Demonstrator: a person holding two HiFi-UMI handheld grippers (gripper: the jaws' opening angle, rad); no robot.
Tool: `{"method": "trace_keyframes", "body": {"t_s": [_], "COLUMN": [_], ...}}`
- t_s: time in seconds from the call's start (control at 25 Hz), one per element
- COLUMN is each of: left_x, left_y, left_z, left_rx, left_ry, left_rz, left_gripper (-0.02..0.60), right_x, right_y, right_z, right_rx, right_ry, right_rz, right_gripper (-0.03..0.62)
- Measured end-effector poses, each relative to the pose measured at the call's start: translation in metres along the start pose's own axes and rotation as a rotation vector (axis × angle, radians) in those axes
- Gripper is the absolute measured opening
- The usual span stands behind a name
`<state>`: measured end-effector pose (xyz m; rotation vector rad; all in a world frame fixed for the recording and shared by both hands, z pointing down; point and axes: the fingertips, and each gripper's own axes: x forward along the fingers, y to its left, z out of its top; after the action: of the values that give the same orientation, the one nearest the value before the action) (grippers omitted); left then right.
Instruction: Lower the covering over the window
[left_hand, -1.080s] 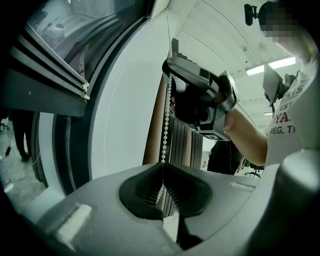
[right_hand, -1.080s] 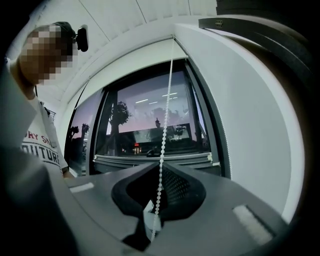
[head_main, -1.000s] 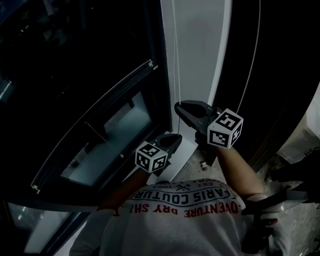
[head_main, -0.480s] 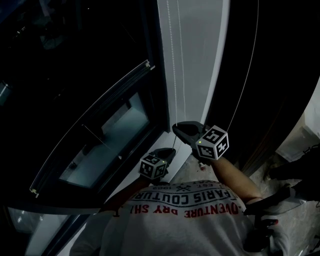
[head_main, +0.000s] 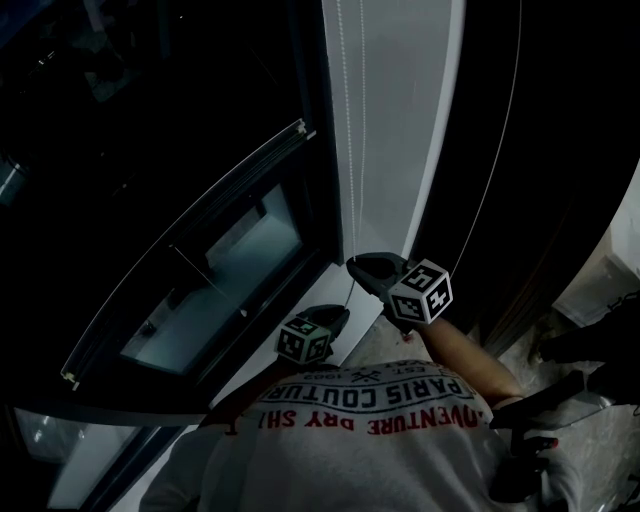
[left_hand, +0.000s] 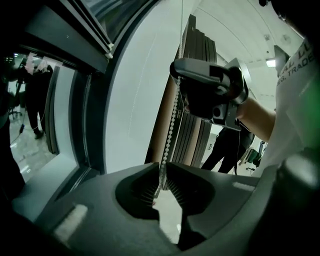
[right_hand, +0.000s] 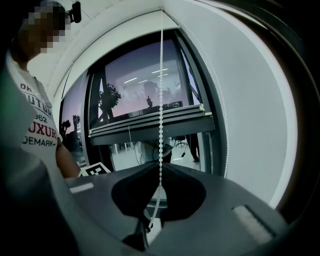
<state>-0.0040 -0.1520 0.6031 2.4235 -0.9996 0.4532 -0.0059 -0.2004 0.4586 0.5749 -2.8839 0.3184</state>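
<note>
Head view, right tool (head_main: 353, 264) clamps beaded cord (right_hand: 161, 100), left tool (head_main: 345, 313) just opening round it

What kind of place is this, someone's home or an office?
Probably an office or a similar commercial building: a tall dark-framed window with a blind worked by a bead chain, a ceiling light panel, and a person standing in the background.

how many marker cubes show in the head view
2. One cube sits lower left, on the left tool, whose jaws have just been opening round the bead chain; the other sits higher right, on the right tool. None seems hidden.
</note>
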Motion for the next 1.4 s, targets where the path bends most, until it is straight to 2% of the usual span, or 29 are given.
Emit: {"method": "trace_keyframes", "body": {"t_s": [0.08,0.2,0.32,0.52,0.64,0.72,0.88,1.2,1.24,1.32,1.4], "left_x": [-0.009,-0.025,-0.049,-0.088,-0.099,-0.103,-0.103,-0.094,-0.094,-0.095,-0.096], "left_y": [0.003,0.015,0.017,-0.017,-0.036,-0.044,-0.048,-0.056,-0.056,-0.054,-0.055], "left_z": [0.010,0.041,0.100,0.215,0.266,0.289,0.316,0.328,0.329,0.330,0.330], "left_rx": [-0.006,-0.017,-0.010,0.091,0.116,0.154,0.205,0.197,0.188,0.170,0.167], "left_ry": [-0.027,-0.110,-0.213,-0.377,-0.422,-0.434,-0.436,-0.423,-0.425,-0.435,-0.441], "left_rz": [0.001,0.014,0.015,-0.071,-0.135,-0.143,-0.124,-0.154,-0.154,-0.146,-0.141], "left_gripper": [0.073,0.084,0.084,0.095,0.122,0.124,0.124,0.117,0.109,0.026,0.006], "right_x": [-0.001,-0.002,-0.001,-0.001,-0.002,-0.002,-0.002,-0.003,-0.004,-0.004,-0.005], "right_y": [-0.002,-0.003,-0.002,0.000,0.001,0.002,0.002,0.004,0.005,0.006,0.006], "right_z": [-0.001,-0.001,-0.002,-0.003,-0.004,-0.004,-0.005,-0.006,-0.006,-0.005,-0.005], "right_rx": [0.006,0.012,0.013,0.015,0.016,0.016,0.017,0.023,0.023,0.024,0.026], "right_ry": [-0.002,-0.008,-0.014,-0.018,-0.020,-0.021,-0.021,-0.023,-0.022,-0.022,-0.023], "right_rz": [-0.004,-0.003,0.001,0.009,0.013,0.016,0.018,0.020,0.021,0.021,0.020], "right_gripper": [0.017,0.017,0.017,0.017,0.017,0.017,0.017,0.017,0.017,0.017,0.017]}}
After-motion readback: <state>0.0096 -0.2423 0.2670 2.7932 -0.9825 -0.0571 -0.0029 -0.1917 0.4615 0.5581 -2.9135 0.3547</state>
